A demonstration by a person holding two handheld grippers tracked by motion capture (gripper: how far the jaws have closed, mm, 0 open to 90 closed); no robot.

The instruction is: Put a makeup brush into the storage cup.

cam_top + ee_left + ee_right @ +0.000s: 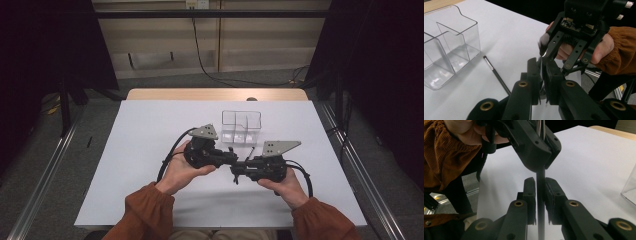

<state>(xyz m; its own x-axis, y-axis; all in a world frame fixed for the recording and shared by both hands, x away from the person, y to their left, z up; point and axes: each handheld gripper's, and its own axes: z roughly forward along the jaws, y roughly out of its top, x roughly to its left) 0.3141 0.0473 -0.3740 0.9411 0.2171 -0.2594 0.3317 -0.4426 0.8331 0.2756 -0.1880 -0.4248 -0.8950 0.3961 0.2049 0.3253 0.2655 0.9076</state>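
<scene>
Two hand-held tools meet nose to nose above the white counter (150, 150), just in front of a clear divided organiser (241, 126). The left tool (231, 158) is clamped on a makeup brush (544, 43), whose soft bristle tip rises past its jaws in the left gripper view. The right tool (239, 171) grips the same brush by its dark handle (540, 202), the pads pressing on either side of it in the right gripper view. A second slim brush (497, 74) lies flat on the counter just beside the organiser.
</scene>
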